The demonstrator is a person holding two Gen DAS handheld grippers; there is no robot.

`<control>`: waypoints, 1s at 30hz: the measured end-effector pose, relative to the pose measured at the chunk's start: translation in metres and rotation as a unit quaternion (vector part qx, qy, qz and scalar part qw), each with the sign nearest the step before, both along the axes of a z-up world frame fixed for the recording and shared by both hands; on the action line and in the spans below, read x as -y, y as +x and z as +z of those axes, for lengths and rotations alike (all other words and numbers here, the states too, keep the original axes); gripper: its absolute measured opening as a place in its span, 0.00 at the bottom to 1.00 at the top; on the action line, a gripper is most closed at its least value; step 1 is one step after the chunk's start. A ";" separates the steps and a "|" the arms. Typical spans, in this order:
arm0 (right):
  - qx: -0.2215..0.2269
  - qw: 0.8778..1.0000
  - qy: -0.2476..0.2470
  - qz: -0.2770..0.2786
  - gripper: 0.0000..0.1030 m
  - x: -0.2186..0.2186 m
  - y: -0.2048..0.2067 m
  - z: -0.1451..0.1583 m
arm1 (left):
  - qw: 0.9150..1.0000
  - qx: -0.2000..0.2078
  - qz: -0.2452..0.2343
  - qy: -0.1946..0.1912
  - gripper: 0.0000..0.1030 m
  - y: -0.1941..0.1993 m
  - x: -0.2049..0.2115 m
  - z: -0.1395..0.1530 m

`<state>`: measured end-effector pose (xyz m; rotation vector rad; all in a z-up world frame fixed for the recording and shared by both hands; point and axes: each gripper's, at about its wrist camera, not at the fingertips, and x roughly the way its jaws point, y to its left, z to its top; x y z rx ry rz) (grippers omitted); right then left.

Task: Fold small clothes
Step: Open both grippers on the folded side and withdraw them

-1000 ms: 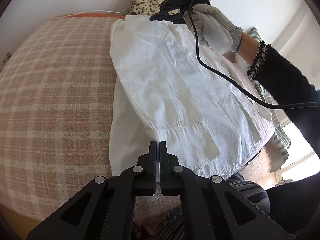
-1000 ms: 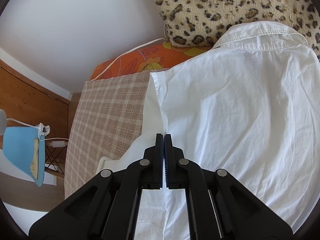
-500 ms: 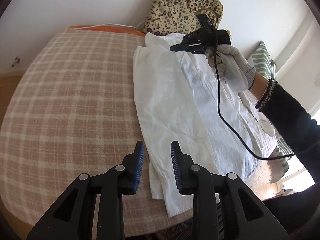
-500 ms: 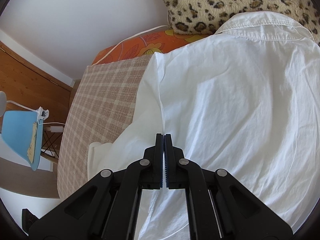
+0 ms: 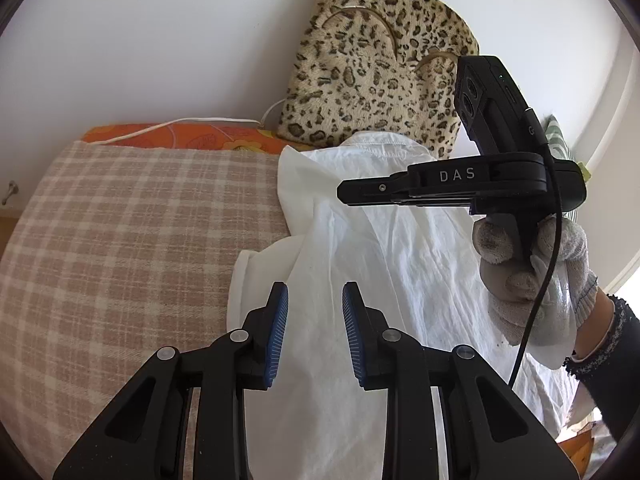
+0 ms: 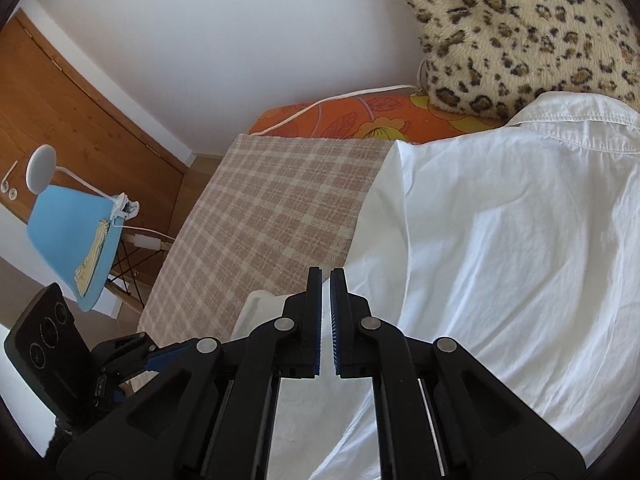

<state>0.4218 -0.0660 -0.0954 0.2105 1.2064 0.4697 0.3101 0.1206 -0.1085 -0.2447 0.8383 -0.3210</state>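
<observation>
Your left gripper [image 5: 314, 312] hung above the white shirt [image 5: 400, 264], its blue-padded jaws apart with nothing between them and clear of the cloth. The shirt lay spread across the checked blanket [image 5: 120, 248] on the bed, collar toward the leopard-print cushion [image 5: 376, 80] at the wall, its near side folded over toward the middle. Your right gripper [image 6: 326, 280] hovered over that folded edge, its jaws parted by only a narrow slit, the gap empty and the pads pressing on no fabric. In the left wrist view, your gloved right hand [image 5: 532, 276] held that tool above the shirt's far half, a black cable [image 5: 536, 308] trailing down past the wrist. An orange flowered sheet [image 6: 360, 116] showed beyond the blanket's far end, a white cord [image 6: 340, 100] running along it. A blue chair [image 6: 72, 240] stood beside the bed.
</observation>
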 end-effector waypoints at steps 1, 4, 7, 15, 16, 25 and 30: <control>0.002 1.000 -0.024 0.013 0.05 -0.008 -0.001 -0.007 | 1.000 -0.003 0.003 0.010 0.26 0.006 0.004 -0.005; 0.006 0.998 -0.055 0.004 0.05 -0.012 0.008 -0.025 | 0.998 -0.019 0.026 0.052 0.26 0.021 0.012 -0.022; 0.005 0.998 -0.046 -0.036 0.05 0.000 0.025 -0.038 | 0.995 -0.039 0.042 0.086 0.26 0.029 0.014 -0.039; 0.002 0.997 -0.037 -0.074 0.05 0.019 0.028 -0.047 | 0.995 -0.032 0.050 0.084 0.28 0.021 0.006 -0.042; 0.006 0.996 -0.032 -0.079 0.05 0.024 0.024 -0.040 | 0.995 -0.032 0.049 0.081 0.28 0.018 0.004 -0.039; 0.060 0.991 0.013 -0.115 0.19 0.071 -0.056 0.059 | 0.997 0.001 0.037 0.068 0.31 -0.033 -0.013 0.024; 0.095 0.986 0.011 -0.136 0.39 0.094 -0.113 0.118 | 0.996 0.037 0.041 0.066 0.41 -0.059 -0.018 0.077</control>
